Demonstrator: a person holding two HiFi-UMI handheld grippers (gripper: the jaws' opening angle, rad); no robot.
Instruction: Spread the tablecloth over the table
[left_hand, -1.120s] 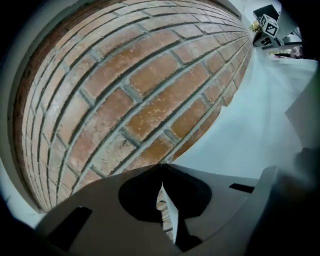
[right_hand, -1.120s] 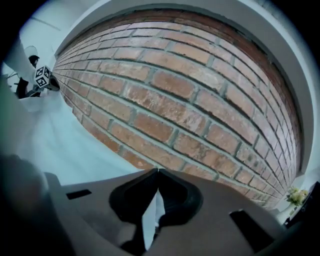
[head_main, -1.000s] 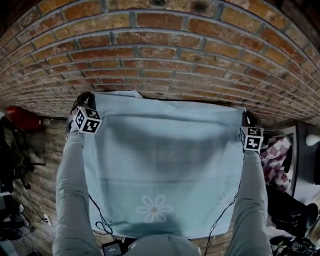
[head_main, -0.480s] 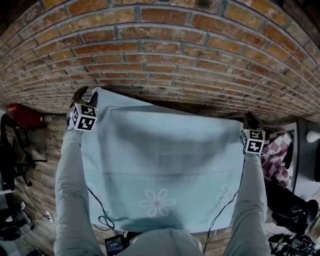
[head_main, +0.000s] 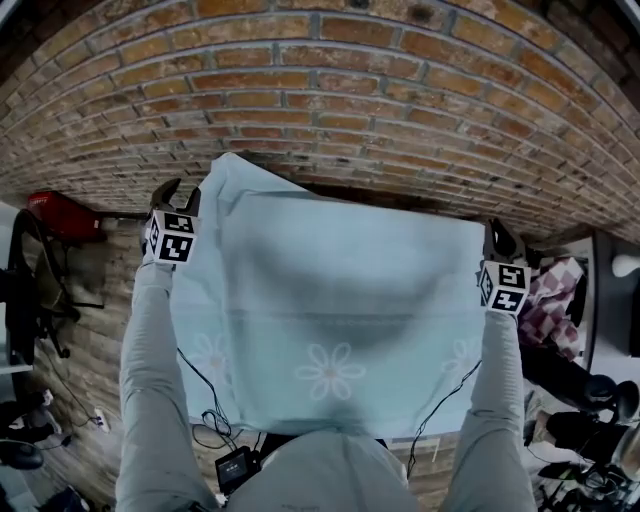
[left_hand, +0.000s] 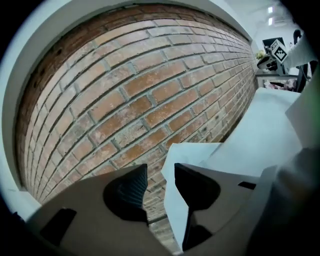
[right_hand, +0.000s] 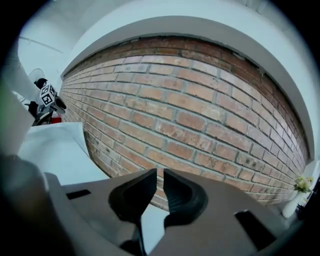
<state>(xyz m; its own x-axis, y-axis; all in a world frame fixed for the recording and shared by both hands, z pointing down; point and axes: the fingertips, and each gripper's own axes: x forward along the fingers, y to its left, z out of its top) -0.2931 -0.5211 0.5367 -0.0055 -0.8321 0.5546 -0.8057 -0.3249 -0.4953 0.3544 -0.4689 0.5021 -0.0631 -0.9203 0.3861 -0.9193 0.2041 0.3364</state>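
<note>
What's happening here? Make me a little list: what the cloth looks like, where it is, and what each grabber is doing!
cloth: pale blue tablecloth with a white flower printed on it
place: spread out flat in front of the brick wall
left gripper: jaws have just been opening and stand apart, with nothing between them; a cloth corner lies just beside it
right gripper: at the cloth's right corner, jaws nearly together; whether they pinch the cloth can't be told
</note>
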